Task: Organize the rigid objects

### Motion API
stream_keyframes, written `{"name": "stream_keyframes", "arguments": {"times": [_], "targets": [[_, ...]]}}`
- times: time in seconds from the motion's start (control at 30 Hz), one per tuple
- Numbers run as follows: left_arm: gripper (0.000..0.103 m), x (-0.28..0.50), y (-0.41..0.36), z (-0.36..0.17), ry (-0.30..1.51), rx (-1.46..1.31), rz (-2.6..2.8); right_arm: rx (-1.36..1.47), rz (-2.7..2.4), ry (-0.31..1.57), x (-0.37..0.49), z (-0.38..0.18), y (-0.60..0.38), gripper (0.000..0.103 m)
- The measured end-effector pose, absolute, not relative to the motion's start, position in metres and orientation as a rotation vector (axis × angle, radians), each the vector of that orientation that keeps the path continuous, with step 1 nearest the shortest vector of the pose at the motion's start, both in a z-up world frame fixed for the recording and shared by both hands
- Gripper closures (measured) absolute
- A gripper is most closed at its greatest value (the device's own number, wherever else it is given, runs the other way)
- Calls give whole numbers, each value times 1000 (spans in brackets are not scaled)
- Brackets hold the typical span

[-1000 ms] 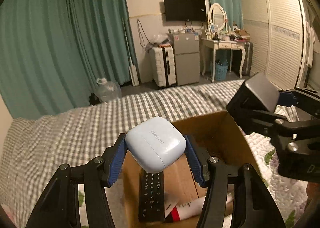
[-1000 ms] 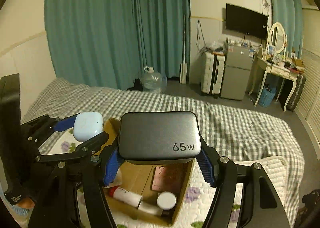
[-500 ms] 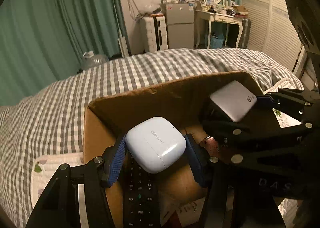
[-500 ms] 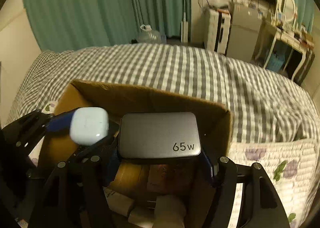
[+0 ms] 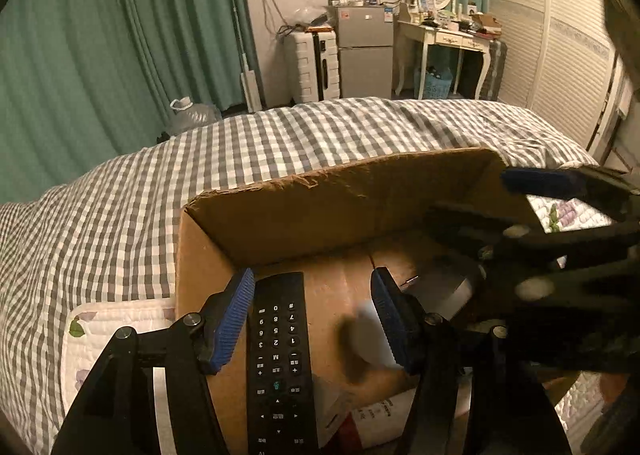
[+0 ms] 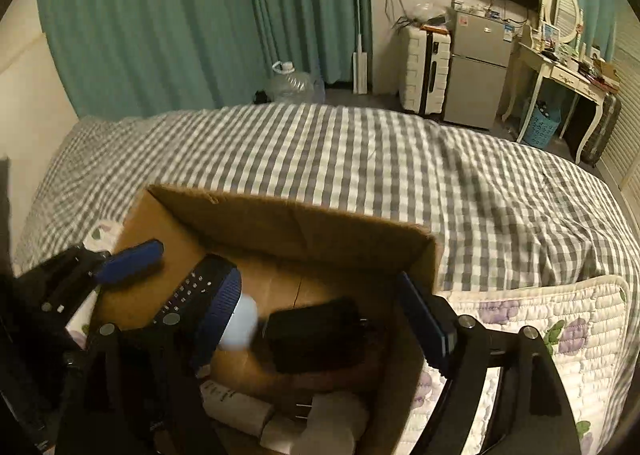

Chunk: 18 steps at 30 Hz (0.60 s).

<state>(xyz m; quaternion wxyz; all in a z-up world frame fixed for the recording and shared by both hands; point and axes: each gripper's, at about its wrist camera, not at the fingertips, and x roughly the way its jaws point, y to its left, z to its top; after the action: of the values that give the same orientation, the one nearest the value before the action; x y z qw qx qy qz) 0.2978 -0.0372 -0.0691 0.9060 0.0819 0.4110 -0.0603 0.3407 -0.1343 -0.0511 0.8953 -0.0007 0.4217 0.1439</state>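
Note:
A brown cardboard box sits on the bed. My left gripper is open over the box. The white earbuds case is a blur in mid-fall inside the box. My right gripper is open above the box, and the dark grey 65 W charger lies inside. A black remote lies on the box floor. The right gripper's blue fingertips show at the box's right edge.
White tubes and a jar lie in the box's near end. A grey checked bedspread surrounds the box, with a floral quilted pad to its right. Teal curtains, a suitcase, a small fridge and a dressing table stand beyond the bed.
Both grippers have opened over the box. The earbuds case has dropped from the left gripper, and the charger has dropped from the right gripper into the box.

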Motion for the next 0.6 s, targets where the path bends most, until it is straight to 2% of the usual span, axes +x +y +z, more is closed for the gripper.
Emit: {"name": "stream_keyframes", "arguments": {"times": [0.23, 0.43, 0.6], "targets": [[37, 295, -37, -55, 821, 168, -71, -25, 231, 778, 322, -23, -149, 9], [37, 251, -39, 6, 614, 146, -29, -25, 187, 661, 291, 18, -167, 1], [32, 204, -37, 62, 438, 130, 25, -8, 173, 549, 250, 57, -182, 0]]}}
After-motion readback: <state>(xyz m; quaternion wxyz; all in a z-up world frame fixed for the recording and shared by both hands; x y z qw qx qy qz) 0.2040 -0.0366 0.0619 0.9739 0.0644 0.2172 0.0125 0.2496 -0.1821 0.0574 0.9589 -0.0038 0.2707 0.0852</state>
